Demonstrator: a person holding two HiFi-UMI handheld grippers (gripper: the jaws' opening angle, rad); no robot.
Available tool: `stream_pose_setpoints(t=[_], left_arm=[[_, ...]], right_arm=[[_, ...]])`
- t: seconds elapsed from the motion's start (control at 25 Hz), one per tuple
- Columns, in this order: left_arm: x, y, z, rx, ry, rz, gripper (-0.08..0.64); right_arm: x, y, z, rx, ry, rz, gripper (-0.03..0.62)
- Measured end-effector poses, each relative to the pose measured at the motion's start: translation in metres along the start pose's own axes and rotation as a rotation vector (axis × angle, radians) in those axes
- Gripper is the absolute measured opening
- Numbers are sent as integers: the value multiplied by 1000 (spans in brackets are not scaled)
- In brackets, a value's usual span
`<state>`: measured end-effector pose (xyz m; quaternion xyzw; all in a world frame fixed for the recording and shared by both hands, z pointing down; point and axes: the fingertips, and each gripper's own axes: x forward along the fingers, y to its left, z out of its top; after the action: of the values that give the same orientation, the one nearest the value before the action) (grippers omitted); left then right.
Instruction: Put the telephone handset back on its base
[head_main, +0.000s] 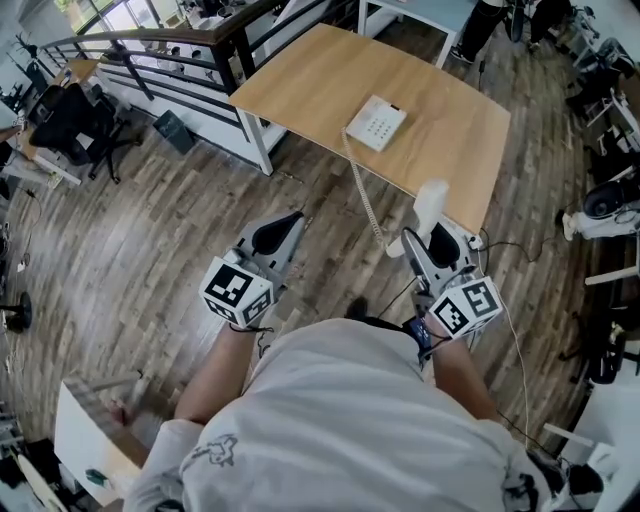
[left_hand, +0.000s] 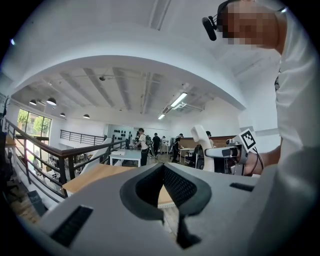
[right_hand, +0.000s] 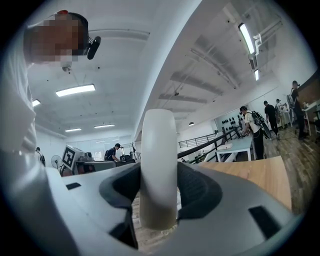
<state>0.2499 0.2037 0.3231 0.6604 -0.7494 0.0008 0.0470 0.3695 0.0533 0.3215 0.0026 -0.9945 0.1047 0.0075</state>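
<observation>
Head view puts you standing back from the tabletop (head_main: 300, 80), with the telephone base (head_main: 376, 123) lying flat near its middle and nothing resting on it. Your right tool (head_main: 432, 237) is clamped on the white handset (head_main: 431, 203), which stands up out of the jaws beyond the near edge of the tabletop, well apart from the base. The coiled cord (head_main: 365, 195) runs from the base, over the tabletop edge and down toward the handset. In the right gripper view both pads press on the handset's sides, and it rises between them as a rounded white bar.

Your left tool (head_main: 288, 222) hangs beside the right one, over the floor. The left gripper view shows its jaws brought together at the tips with nothing between them.

I judge this to be the carry step: the handset is gripped and lifted, but its return to the base has not begun. The next move calls for reaching forward over the tabletop until the handset is above the base. You would then turn it from upright to lying flat along the cradle, lower it until it seats, and only then spread the right tool. Mind the cord so that it does not drag the light base sideways; the empty left tool could steady the base if it shifts.
</observation>
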Motion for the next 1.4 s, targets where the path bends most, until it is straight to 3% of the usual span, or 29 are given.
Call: stream_pose_setpoints(t=[0.24, 0.56, 1.0, 1.4], left_arm=[[68, 3, 8, 11, 14, 9, 6], [110, 8, 10, 27, 33, 50, 6], [153, 39, 5, 27, 41, -7, 6], [171, 123, 13, 18, 18, -57, 6]], right_arm=[[21, -59, 18, 19, 14, 41, 222], [33, -110, 20, 61, 39, 78, 224], [66, -133, 13, 91, 43, 53, 222], [144, -132, 14, 91, 44, 9, 222]])
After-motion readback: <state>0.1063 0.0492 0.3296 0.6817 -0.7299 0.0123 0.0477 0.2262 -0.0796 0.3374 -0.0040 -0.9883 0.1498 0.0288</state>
